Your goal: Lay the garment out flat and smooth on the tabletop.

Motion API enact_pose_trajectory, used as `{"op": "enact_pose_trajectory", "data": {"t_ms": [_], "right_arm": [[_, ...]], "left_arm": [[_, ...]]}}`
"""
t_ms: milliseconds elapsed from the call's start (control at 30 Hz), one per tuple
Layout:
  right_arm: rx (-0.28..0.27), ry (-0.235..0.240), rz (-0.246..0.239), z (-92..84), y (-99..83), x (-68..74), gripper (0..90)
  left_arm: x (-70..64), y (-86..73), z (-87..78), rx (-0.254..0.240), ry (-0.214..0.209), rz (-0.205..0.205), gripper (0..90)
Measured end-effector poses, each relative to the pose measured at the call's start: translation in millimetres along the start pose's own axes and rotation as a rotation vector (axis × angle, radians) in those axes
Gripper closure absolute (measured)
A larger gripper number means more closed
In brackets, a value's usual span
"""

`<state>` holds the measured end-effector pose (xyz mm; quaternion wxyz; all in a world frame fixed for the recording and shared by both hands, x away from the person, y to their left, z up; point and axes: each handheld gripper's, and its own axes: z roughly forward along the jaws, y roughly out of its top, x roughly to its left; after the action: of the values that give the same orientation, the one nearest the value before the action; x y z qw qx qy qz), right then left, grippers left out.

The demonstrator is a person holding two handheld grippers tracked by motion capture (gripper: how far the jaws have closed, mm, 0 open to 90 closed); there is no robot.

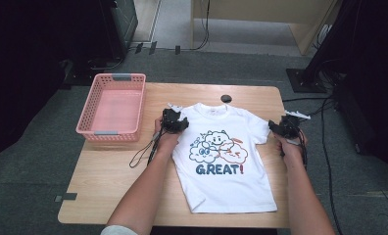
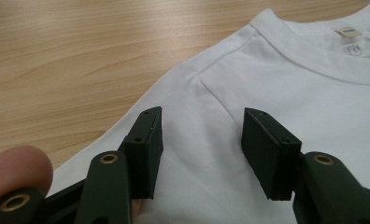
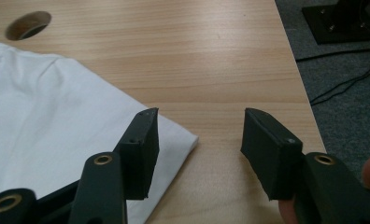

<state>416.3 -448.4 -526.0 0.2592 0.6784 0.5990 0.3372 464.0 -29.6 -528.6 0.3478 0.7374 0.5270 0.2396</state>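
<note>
While the white T-shirt lies flat and face up in the middle of the wooden table, collar toward the far edge and hem toward the near one, the person has a gripper at each of its sleeves. The print on its chest shows cartoon clouds over the word GREAT!. The left gripper sits over the shirt's left shoulder, and in the left gripper view its jaws stand spread with the shoulder seam and white cloth lying slack between them, nothing pinched. The right gripper is at the tip of the right sleeve, near the table's right edge. In the right gripper view its jaws are likewise apart; the sleeve's corner lies just beside the left jaw on bare wood, not gripped. A pink basket stands on the far left of the table, well apart from the shirt. A round cable hole sits in the tabletop just beyond the collar.
</note>
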Motion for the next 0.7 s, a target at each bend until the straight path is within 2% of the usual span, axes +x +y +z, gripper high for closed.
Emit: {"op": "enact_pose_trajectory", "data": {"t_ms": [133, 300, 467, 600, 700], "right_arm": [[-0.007, 0.036, -0.028, -12.7, -6.1, 5.5, 44.6], [-0.011, 0.082, -0.062, -24.0, -15.5, 20.5, 42.5], [-0.021, 0.130, -0.127, -32.2, -17.4, 43.9, 38.1], [-0.014, 0.163, -0.205, -33.1, -21.4, 65.4, 35.8], [-0.001, 0.185, -0.224, -30.4, -26.0, 76.2, 36.0]], "left_arm": [[0.0, 0.0, 0.0, 0.000, 0.000, -0.001, 49.3], [0.0, 0.0, 0.0, 0.000, 0.000, 0.001, 49.3], [0.0, 0.0, 0.0, 0.000, 0.000, 0.000, 49.3], [0.0, 0.0, 0.0, 0.000, 0.000, 0.000, 49.3], [0.0, 0.0, 0.0, 0.000, 0.000, 0.000, 49.3]]}}
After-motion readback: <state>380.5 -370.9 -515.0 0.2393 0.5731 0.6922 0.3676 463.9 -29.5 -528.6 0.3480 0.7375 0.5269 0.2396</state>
